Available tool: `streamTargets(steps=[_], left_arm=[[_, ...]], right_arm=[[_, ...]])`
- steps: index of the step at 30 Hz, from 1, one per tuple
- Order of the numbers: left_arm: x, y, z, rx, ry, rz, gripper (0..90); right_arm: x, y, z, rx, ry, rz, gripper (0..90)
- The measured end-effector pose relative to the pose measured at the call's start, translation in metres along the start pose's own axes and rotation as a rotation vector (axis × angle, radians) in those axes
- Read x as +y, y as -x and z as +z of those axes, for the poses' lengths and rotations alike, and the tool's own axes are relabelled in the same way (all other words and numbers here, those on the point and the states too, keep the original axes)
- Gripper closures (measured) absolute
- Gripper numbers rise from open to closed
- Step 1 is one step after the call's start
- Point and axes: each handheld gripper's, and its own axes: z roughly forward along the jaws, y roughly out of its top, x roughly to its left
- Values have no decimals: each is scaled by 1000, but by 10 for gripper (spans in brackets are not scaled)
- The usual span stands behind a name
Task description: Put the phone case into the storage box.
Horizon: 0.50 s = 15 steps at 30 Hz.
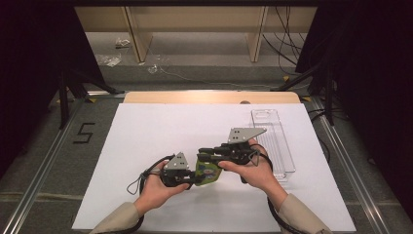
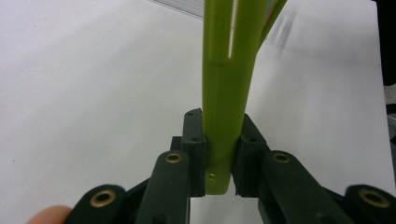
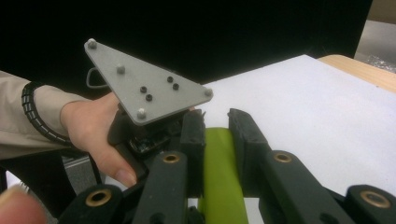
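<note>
Left gripper (image 1: 194,181): jaws clamped tight on the bottom edge of the green pouch (image 1: 208,173); in the left gripper view the flat green edge (image 2: 227,107) sits squarely between both pads, no gap.

Pouch hangs between my two tools, above the white sheet (image 1: 146,141) near its front edge, roughly mid-width. Can't tell if it touches the sheet.

Right gripper (image 1: 204,153): jaws set close on either side of the green strip (image 3: 220,177) in the right gripper view; pads look in contact, so I read it as holding, not loose.

Clear tray (image 1: 277,146) lies along the sheet's right edge, just beyond my right hand (image 1: 253,170).

Risks, my guess: both grips are on thin edges, so pulling apart or twisting unevenly could slip the pouch out of one jaw or tear a seam. Swinging right too low could clip the tray wall.
</note>
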Motion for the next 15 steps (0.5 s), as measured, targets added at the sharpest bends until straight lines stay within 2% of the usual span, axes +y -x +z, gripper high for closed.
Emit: streamTargets(steps=[3,6,8,9,11,13,15], left_arm=[[0,1,0,5,-6,1,775],[2,2,-1,20,-9,5,775],[2,2,-2,38,-10,-1,775],[1,0,-2,47,-11,-4,775],[0,-2,-4,71,-6,-21,775],[0,-4,-5,98,5,-40,774],[0,-5,-7,129,16,-55,774]], right_arm=[[0,1,0,5,7,-9,736],[0,2,-2,-12,13,-42,656],[0,3,-3,-48,34,-57,507],[1,5,-4,-83,44,-72,427],[0,6,-6,-110,65,-74,301],[-3,7,-6,-131,72,-70,198],[-5,8,-5,-150,85,-55,162]])
